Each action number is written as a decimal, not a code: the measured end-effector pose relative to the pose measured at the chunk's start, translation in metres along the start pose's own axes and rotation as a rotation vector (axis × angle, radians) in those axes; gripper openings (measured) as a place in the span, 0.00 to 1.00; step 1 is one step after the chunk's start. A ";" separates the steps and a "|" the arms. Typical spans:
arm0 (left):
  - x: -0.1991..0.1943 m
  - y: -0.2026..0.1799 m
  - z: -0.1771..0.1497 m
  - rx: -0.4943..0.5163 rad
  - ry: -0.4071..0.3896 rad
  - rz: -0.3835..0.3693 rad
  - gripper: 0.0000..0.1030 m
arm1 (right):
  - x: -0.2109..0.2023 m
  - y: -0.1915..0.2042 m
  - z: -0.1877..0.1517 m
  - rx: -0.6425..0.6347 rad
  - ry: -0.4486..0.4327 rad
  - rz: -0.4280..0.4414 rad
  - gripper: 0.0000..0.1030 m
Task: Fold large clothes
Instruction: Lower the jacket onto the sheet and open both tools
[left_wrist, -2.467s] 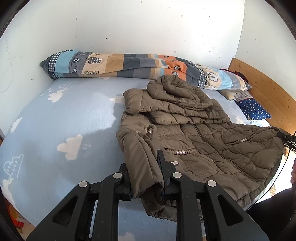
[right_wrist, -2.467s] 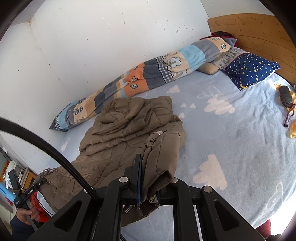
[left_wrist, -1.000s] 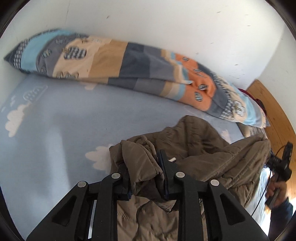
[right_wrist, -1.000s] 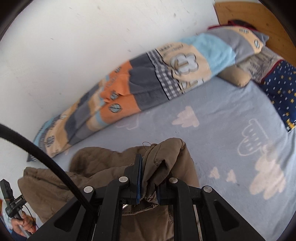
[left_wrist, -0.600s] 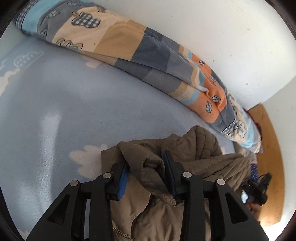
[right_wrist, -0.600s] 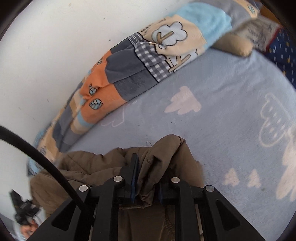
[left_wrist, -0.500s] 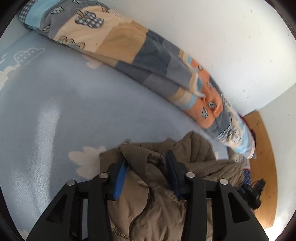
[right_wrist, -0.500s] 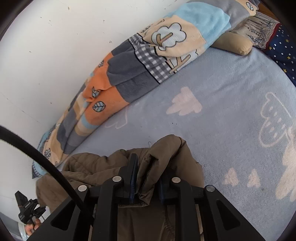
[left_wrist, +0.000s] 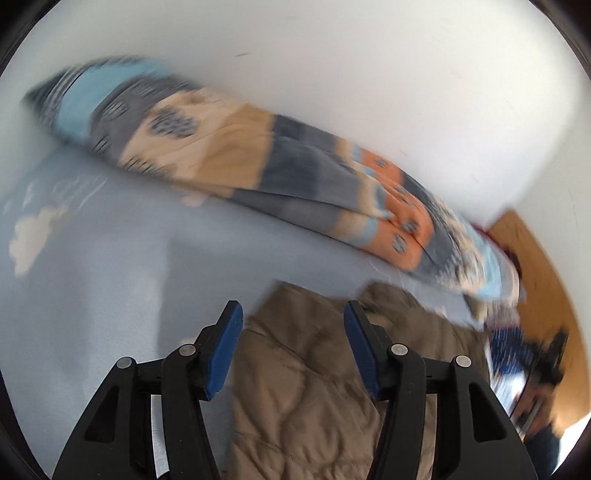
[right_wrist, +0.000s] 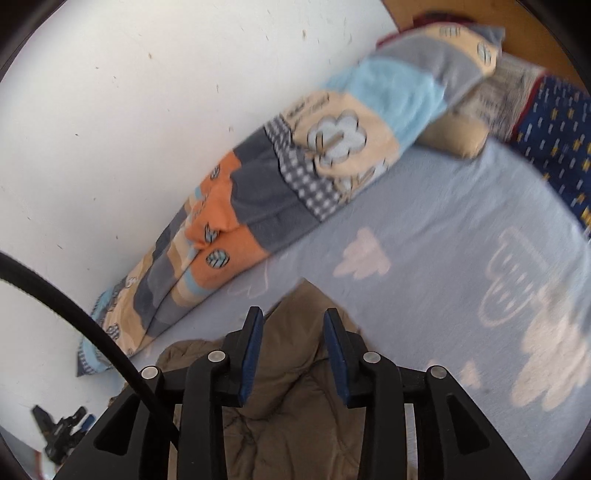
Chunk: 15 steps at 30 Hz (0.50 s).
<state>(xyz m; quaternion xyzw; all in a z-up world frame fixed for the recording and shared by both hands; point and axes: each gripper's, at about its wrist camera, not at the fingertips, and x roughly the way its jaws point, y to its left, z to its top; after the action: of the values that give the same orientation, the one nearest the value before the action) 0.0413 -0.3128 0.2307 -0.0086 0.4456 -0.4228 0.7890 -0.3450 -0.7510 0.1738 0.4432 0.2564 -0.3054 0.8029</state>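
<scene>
An olive-brown quilted jacket lies folded on the blue bed sheet, its far edge toward the wall. In the left wrist view my left gripper hangs above the jacket's left far corner; its jaws are opening, and the blue pads stand clear of the cloth. In the right wrist view the jacket lies below my right gripper, whose jaws are also opening, with the right far corner under the gap and no pad pressing on it. Both views are motion-blurred.
A long patchwork bolster lies along the white wall. The cloud-print sheet spreads to the right. A navy star pillow and a tan pillow sit by the wooden headboard.
Both grippers carried the jacket's hem over toward the wall, then their jaws spread and let the cloth drop. Both have since lifted off the jacket.
</scene>
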 end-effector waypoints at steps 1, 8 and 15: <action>-0.001 -0.013 -0.005 0.040 -0.001 -0.012 0.54 | -0.006 0.010 -0.002 -0.053 -0.011 -0.011 0.38; 0.043 -0.136 -0.076 0.379 0.052 0.061 0.54 | -0.006 0.101 -0.070 -0.448 0.116 0.056 0.37; 0.118 -0.152 -0.117 0.437 0.127 0.296 0.55 | 0.043 0.126 -0.140 -0.642 0.228 -0.026 0.37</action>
<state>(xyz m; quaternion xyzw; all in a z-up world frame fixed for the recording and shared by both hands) -0.1138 -0.4477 0.1372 0.2536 0.3888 -0.3885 0.7960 -0.2449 -0.5881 0.1478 0.1957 0.4330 -0.1676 0.8638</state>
